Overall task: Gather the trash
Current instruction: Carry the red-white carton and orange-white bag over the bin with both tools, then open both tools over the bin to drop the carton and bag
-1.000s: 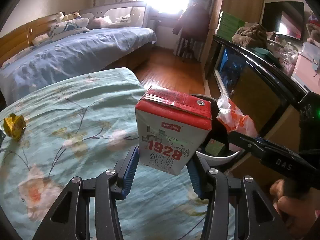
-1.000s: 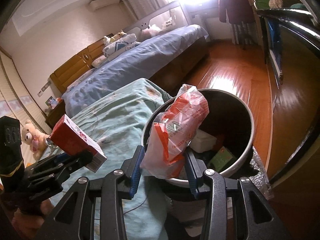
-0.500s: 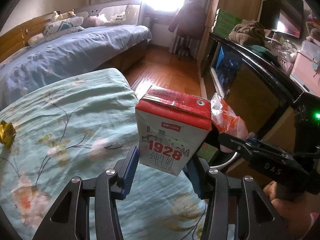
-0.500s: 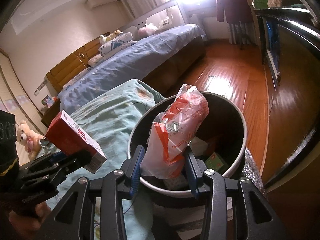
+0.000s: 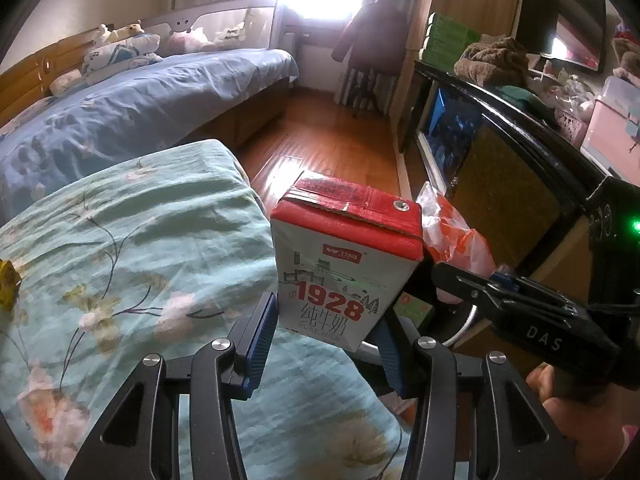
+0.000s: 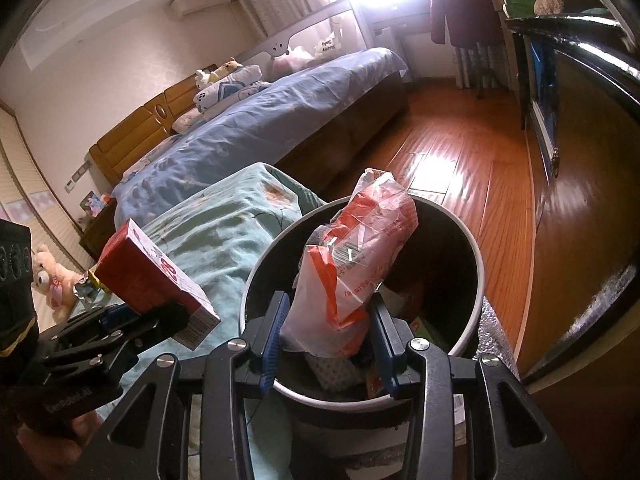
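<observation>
A red-and-white milk carton (image 5: 344, 264) is clamped upright in the left gripper (image 5: 326, 340), above the teal floral bedspread (image 5: 132, 248) that spreads below and to its left. An orange-and-clear plastic bag (image 6: 352, 268) is pinched by the right gripper (image 6: 328, 340) directly over the white-rimmed black trash bin (image 6: 478, 280), which stands just beyond that gripper, against the bedspread's edge. Ahead of both grippers a blue-covered bed (image 5: 132, 100), polished wooden floor (image 6: 460, 160) and a bright window are seen; a dark cabinet (image 5: 500, 184) lies to the right.

Black gripper (image 5: 328, 344), blue pads, silver screws
</observation>
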### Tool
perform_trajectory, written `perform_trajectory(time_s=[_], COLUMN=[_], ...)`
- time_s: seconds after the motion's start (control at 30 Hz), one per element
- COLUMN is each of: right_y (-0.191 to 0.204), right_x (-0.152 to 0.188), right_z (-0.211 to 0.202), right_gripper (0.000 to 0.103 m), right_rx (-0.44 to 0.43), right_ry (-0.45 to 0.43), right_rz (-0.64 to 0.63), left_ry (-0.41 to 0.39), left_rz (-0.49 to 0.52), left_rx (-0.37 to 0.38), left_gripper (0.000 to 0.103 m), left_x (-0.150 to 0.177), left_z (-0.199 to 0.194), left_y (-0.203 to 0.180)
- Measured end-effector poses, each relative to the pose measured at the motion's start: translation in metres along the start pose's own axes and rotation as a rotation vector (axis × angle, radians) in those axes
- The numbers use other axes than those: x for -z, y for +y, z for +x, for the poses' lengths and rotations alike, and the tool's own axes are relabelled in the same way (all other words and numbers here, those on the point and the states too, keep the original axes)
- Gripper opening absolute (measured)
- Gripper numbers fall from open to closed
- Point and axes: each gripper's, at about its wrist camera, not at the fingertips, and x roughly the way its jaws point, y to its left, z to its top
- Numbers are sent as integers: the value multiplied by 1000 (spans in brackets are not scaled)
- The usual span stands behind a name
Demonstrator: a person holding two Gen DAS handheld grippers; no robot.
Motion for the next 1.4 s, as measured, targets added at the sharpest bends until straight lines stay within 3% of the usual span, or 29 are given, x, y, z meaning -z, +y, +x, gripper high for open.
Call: perform_trajectory(time_s=[1.4], right_y=[-28], right_x=[-11], right_z=[16], right_gripper=[41], right_rx=[35], right_ry=[47], right_rz=[13], left_ry=[57], left_rz=[43], left_rx=[22], left_gripper=[47], left_x=[-25], left_z=[43], left_y=[-19])
